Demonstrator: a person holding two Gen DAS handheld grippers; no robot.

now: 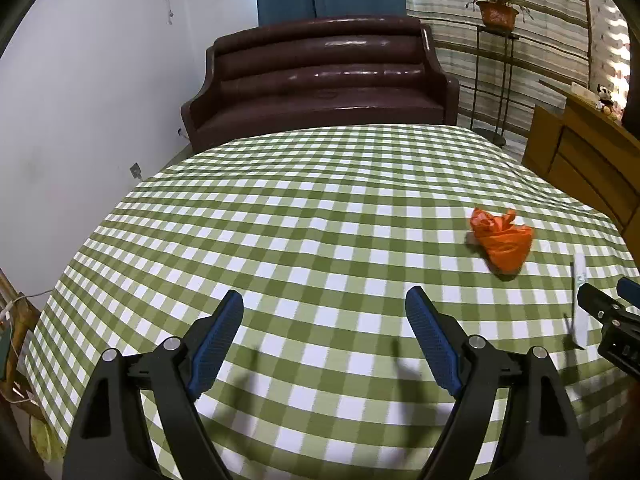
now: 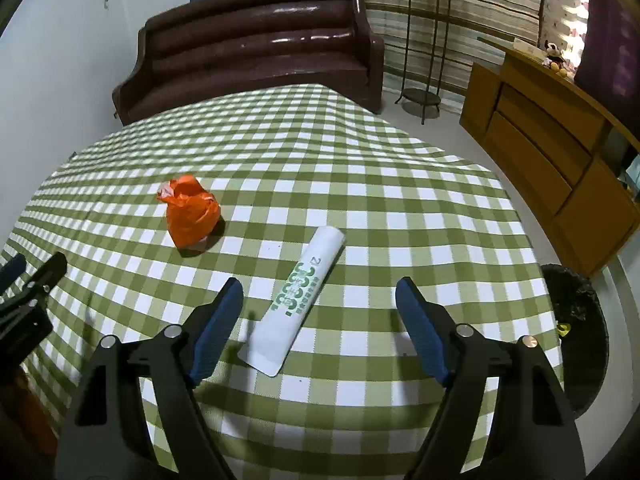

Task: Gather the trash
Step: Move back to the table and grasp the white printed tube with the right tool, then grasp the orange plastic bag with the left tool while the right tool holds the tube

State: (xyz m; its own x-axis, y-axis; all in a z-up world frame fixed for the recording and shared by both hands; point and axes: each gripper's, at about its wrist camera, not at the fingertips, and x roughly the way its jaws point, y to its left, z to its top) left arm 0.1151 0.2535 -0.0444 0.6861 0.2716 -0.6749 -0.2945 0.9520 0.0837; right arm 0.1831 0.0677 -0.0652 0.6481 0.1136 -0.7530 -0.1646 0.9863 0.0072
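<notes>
Table: round top under a green-and-white checked cloth (image 2: 360, 152), filling most of both wrist views; every piece of trash lies on it.
Sofa: dark brown leather sofa (image 1: 320, 80) stands just behind the far edge of the table, against a blue curtain.
Sideboard: wooden cabinet (image 2: 560, 152) with drawers stands to the right of the table, small toys on its top.
Bin: dark round bin (image 2: 580, 332) on the floor beside the right edge of the table, low in the right wrist view.
Plant stand: thin metal stand (image 1: 494, 80) carrying an orange flowerpot, between sofa and sideboard.
Left gripper (image 1: 324, 328): blue-padded fingers spread wide apart, nothing between them, hovering over bare cloth on the left part of the table.
Right gripper (image 2: 319, 316): fingers likewise spread wide, gripping nothing; the tube's flat end lies on the cloth between them, nearer the left finger, not touching either pad.
Tube: white squeeze tube (image 2: 298, 296) with green print lies flat, cap end pointing away toward the sofa; in the left wrist view it is a thin white strip at the right margin.
Orange bag: crumpled orange plastic bag (image 2: 190, 212), knotted at the top, sits on the cloth to the left of the tube and apart from it, beyond both grippers.
</notes>
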